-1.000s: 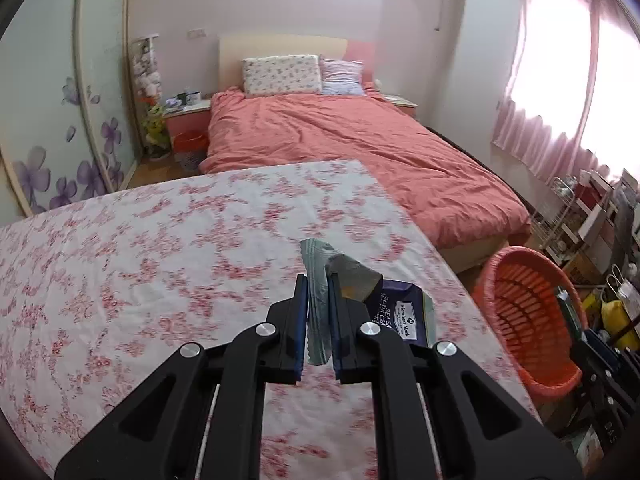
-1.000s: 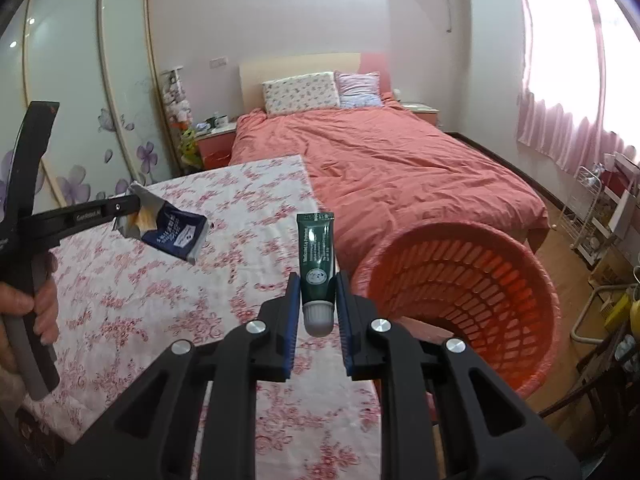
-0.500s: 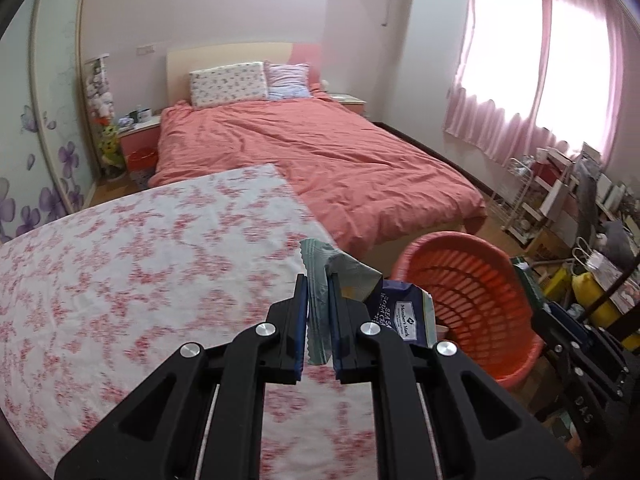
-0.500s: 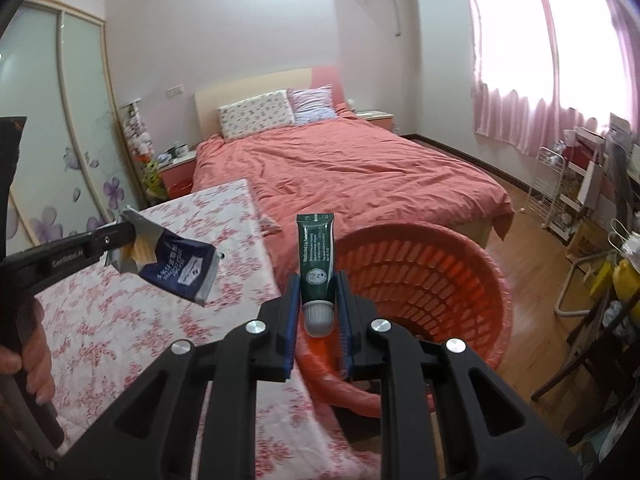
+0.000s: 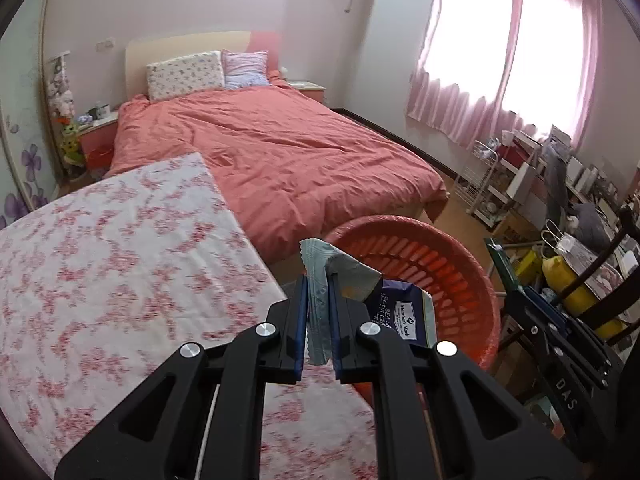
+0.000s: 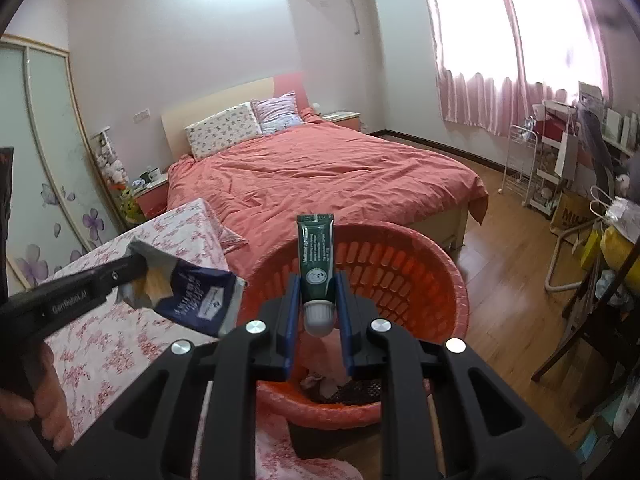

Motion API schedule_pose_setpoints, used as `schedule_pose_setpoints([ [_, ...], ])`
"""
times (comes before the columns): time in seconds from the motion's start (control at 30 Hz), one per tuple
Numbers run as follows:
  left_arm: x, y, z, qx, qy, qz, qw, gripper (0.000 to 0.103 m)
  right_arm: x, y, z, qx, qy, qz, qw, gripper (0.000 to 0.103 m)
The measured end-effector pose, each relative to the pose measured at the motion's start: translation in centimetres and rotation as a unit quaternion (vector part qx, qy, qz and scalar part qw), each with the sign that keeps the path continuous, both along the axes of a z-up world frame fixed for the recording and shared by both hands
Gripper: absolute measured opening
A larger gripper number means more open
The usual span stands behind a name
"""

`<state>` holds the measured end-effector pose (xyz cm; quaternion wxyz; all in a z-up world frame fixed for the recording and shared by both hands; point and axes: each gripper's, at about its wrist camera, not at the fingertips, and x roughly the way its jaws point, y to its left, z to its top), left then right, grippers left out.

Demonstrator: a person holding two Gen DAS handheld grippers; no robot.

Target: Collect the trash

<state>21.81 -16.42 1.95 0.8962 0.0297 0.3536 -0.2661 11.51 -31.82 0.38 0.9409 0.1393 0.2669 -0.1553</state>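
We have swung both hands off the floral-clothed desk (image 5: 100, 264) toward the orange laundry basket (image 6: 400, 264), which has slid from the right edge to lower centre of both views. Our left hand-held gripper (image 5: 318, 320) pinches a torn blue snack wrapper (image 5: 404, 314), now at the basket's near rim. Our right hand-held gripper (image 6: 318, 312) clamps a dark green tube (image 6: 316, 256) by its white cap end, hanging in front of the basket's mouth in lower centre. Both pieces look nearly ready to drop, we judge.
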Motion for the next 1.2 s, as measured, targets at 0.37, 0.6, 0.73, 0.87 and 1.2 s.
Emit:
schedule_pose_setpoints([
  [0.37,0.3,-4.0,-1.2,0.008,0.011,-0.036,0.9992,0.01,0.5,-3.9,-1.7,0.023,0.003,-0.017,1.0,0.018],
  [0.6,0.6,-6.0,-2.3,0.014,0.024,-0.055,0.9981,0.01,1.4,-5.1,-2.3,0.035,-0.001,-0.024,0.999,0.019],
  [0.73,0.9,-6.2,-3.1,0.017,0.037,-0.054,0.9977,0.019,1.7,-6.1,-2.7,0.05,-0.004,-0.028,0.998,0.028],
  [0.87,0.9,-6.1,-3.8,0.023,0.048,-0.05,0.9974,0.03,1.3,-6.6,-3.1,0.054,-0.003,-0.035,0.998,0.038],
  [1.2,-1.7,0.3,-1.8,0.022,0.019,-0.009,0.9996,0.047,-2.8,-3.5,-0.8,0.013,-0.023,-0.032,0.999,0.07],
])
